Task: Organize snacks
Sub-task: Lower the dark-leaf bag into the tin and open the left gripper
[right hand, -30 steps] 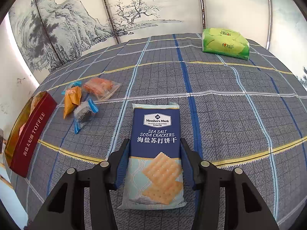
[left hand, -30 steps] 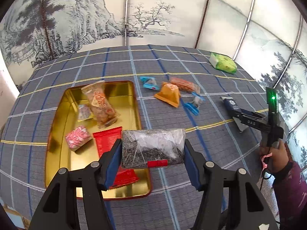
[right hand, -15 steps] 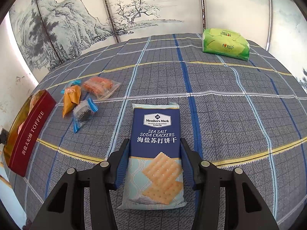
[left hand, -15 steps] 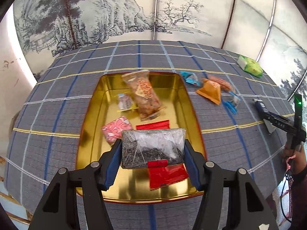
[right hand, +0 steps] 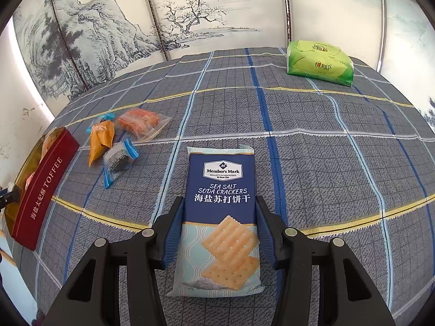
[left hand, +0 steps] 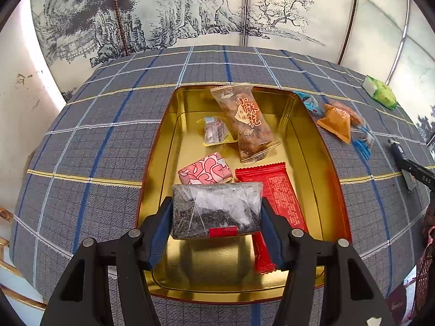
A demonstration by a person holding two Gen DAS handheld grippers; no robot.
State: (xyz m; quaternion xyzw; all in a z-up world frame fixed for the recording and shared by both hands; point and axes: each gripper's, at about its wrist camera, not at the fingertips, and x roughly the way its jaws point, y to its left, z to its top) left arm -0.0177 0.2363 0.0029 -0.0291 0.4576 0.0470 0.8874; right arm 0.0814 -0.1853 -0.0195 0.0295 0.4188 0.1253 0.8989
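Left gripper (left hand: 217, 212): clamped on the dark clear packet (left hand: 216, 210), to be released low over bare tin (left hand: 217, 266). Right gripper (right hand: 218, 225): clamped on the cracker pack (right hand: 220, 217).

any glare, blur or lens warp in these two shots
Left wrist view: sharp; the gold tin mirrors the gripper and packets, and fisheye bows the plaid cloth. Right wrist view: sharp, evenly lit, soft shadow beside the soda crackers pack; dark corners in both.

Open tin (left hand: 304, 125) on the table's left part, four packets inside, long twist-snack pack (left hand: 246, 121) at its far end, loose sweets (right hand: 119, 138) on the cloth (right hand: 312, 141) right of it, cracker pack (right hand: 221, 217) further right, tissue pack (right hand: 319, 62) at the far right edge.
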